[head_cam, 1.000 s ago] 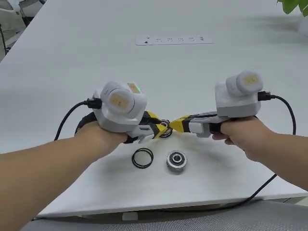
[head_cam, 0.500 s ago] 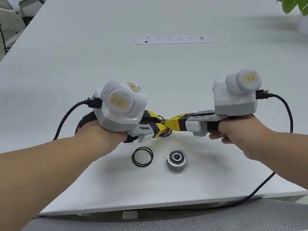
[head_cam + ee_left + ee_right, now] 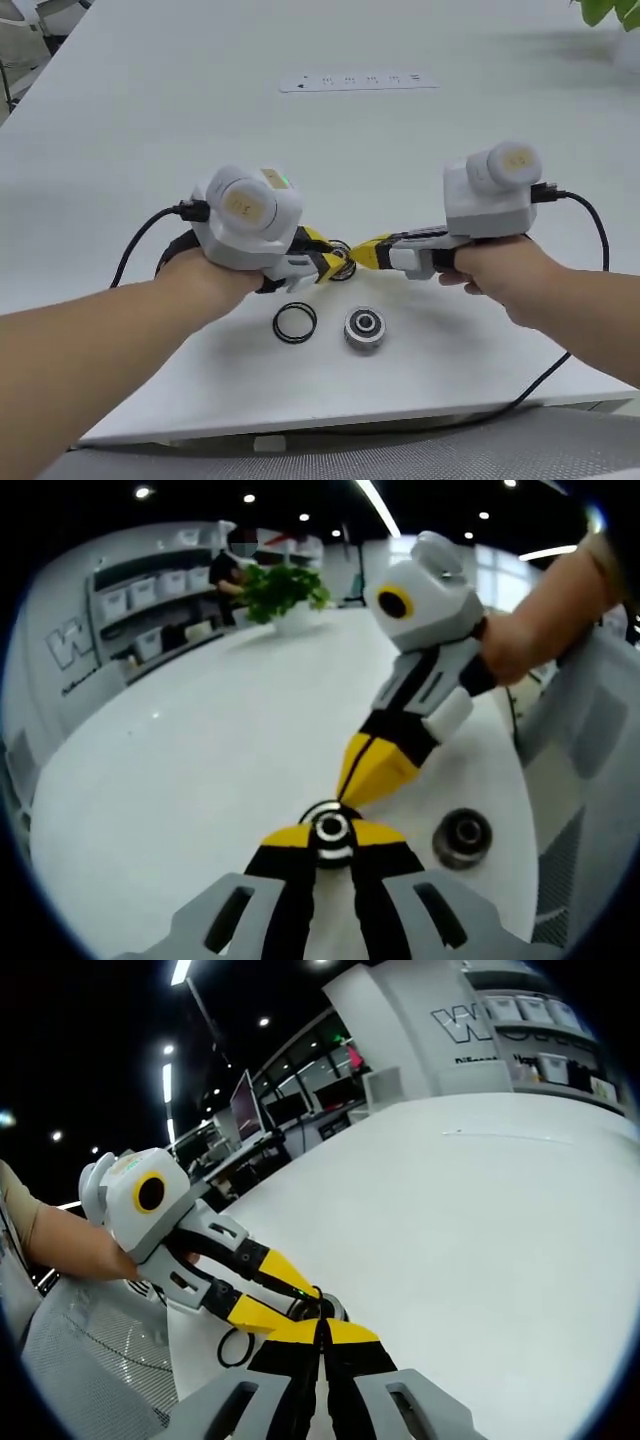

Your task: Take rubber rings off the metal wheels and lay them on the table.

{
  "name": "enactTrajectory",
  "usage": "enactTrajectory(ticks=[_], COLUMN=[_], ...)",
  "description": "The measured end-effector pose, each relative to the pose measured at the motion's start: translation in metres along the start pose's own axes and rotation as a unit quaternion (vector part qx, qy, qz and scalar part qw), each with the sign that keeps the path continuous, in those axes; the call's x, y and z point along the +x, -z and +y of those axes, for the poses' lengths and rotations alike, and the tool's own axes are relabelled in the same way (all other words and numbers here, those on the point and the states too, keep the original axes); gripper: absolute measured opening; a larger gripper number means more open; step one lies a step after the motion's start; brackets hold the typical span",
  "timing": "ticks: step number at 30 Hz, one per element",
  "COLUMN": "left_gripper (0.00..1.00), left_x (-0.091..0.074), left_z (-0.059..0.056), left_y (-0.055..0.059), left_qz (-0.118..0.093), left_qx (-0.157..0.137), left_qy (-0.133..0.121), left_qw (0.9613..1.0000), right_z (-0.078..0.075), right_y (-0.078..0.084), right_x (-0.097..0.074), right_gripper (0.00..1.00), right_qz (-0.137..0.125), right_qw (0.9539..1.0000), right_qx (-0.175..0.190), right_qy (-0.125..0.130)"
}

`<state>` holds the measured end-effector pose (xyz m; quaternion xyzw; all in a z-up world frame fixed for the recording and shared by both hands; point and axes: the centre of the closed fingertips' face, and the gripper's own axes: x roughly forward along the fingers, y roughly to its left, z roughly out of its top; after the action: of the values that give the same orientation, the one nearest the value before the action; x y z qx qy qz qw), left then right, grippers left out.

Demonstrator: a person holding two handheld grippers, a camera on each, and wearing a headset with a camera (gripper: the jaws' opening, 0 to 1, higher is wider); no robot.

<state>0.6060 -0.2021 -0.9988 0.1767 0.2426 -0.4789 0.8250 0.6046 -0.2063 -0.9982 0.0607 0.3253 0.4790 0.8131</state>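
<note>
Yellow wedge tips of the left gripper (image 3: 330,266) are clamped on a small metal wheel (image 3: 332,829). They grip it by its rim, held above the table (image 3: 450,120), so its bright round face with the dark centre looks back along the jaws. The right gripper (image 3: 321,1333) comes straight at it from the person's right. Its jaws are pressed to a thin seam and their point touches the wheel's far edge. Whether rubber is pinched in that seam I cannot tell; the band on this wheel is too small to make out.

The two grippers lie nose to nose on one line across the bench, with the wheel at the join. Any peel would likely run along that line, rightward, while the left side holds firm.

Below them on the matte white top lies a loose rubber ring (image 3: 295,323), thin, black and limp-looking. Just beside it, not touching, a bare wheel (image 3: 365,327) lies flat, polished steel, hard and squat.
</note>
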Motion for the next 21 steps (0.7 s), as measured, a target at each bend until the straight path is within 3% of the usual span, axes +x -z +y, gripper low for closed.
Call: enactTrajectory(ticks=[8,17,21], left_gripper=[0.15,0.17,0.19], left_x=[-0.001,-0.004,-0.009], left_z=[0.000,0.002,0.000], left_y=[-0.002,-0.010,-0.008], left_qz=[-0.002,-0.013,-0.008], left_qx=[-0.029,-0.035,-0.031], left_qy=[0.005,0.009,0.014], left_qw=[0.9996,0.9993,0.9994], right_z=[0.001,0.002,0.003], right_y=[-0.002,-0.004,-0.007], right_x=[0.000,-0.002,-0.004], right_gripper=[0.00,0.00,0.00], right_qz=[-0.002,-0.005,-0.010], right_qw=[1.0000,1.0000,0.9999], right_qx=[0.005,0.007,0.009], right_qy=[-0.001,0.000,-0.001])
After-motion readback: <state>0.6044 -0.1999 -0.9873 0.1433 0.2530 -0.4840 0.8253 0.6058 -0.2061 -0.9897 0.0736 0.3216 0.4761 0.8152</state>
